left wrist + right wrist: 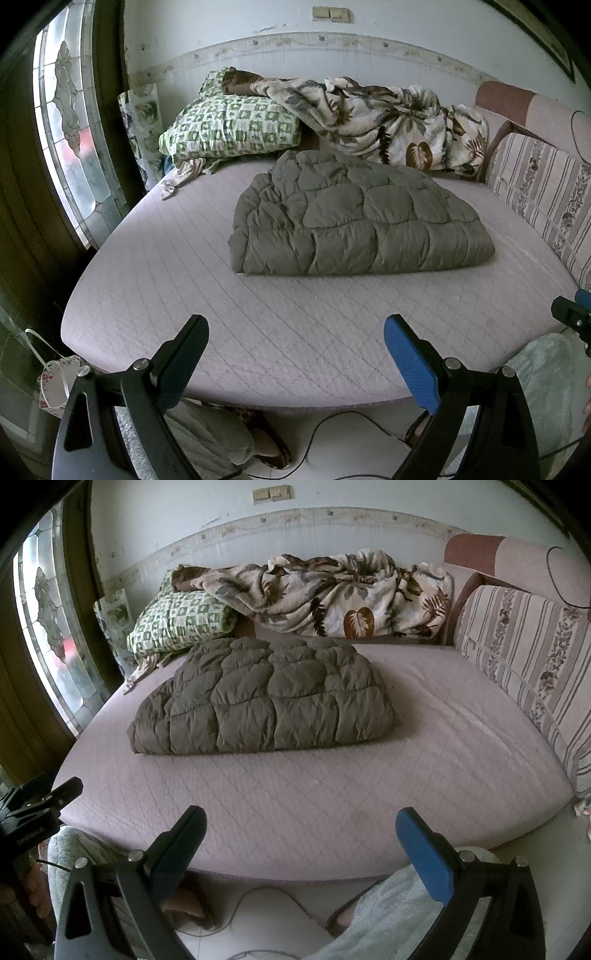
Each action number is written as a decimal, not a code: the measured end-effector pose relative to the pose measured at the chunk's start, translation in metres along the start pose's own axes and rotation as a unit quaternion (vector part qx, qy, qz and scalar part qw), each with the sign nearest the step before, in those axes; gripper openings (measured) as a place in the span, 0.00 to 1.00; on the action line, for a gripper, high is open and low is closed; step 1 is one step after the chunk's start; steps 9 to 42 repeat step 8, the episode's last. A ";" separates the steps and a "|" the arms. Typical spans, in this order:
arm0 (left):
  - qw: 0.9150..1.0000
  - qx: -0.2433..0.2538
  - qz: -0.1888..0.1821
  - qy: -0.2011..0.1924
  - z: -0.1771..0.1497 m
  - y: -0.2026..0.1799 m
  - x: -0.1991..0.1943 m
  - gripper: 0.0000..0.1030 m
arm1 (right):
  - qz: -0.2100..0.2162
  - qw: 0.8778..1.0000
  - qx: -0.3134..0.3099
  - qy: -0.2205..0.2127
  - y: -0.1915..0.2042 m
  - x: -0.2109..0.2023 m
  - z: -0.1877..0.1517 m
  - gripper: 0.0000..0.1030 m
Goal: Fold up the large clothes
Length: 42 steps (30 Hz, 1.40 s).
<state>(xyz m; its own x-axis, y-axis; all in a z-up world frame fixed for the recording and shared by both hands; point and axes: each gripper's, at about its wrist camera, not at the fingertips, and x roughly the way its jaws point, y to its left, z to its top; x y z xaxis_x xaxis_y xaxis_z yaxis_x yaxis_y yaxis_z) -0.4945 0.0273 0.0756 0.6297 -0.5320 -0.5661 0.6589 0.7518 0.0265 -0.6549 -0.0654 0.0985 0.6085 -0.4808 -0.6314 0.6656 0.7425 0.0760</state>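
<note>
1. we see a pale quilted bed [295, 332] under a white wall, a leaded window [70, 140] at far left.
2. the folded olive quilted jacket [354, 218] lies mid-bed; a leaf-print blanket [332, 594] is heaped behind.
3. our left gripper [295, 354] and right gripper [301, 845] hang wide apart, holding nothing.
4. the floor cable [354, 424] is cut off.

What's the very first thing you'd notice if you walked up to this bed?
The puffy olive-green quilted coat, folded into a bundle in the middle of the pale mattress. Behind it by the wall lie a leaf-print blanket and a green checked pillow to its left. Near the mattress's front edge the left gripper and the right gripper are both open and hold nothing.
</note>
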 end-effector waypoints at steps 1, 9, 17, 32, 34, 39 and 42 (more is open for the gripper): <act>1.000 0.000 0.000 0.001 0.001 0.001 0.001 0.93 | 0.000 1.000 0.000 0.002 -0.001 0.002 0.000 1.00; 1.000 -0.001 -0.004 0.010 0.001 -0.001 0.010 0.93 | 0.001 1.000 0.002 0.014 0.000 0.014 0.001 1.00; 1.000 -0.001 -0.004 0.010 0.001 -0.001 0.010 0.93 | 0.001 1.000 0.002 0.014 0.000 0.014 0.001 1.00; 1.000 -0.001 -0.004 0.010 0.001 -0.001 0.010 0.93 | 0.001 1.000 0.002 0.014 0.000 0.014 0.001 1.00; 1.000 -0.001 -0.004 0.010 0.001 -0.001 0.010 0.93 | 0.001 1.000 0.002 0.014 0.000 0.014 0.001 1.00; 1.000 -0.001 -0.004 0.010 0.001 -0.001 0.010 0.93 | 0.001 1.000 0.002 0.014 0.000 0.014 0.001 1.00; 1.000 -0.001 -0.004 0.010 0.001 -0.001 0.010 0.93 | 0.001 1.000 0.002 0.014 0.000 0.014 0.001 1.00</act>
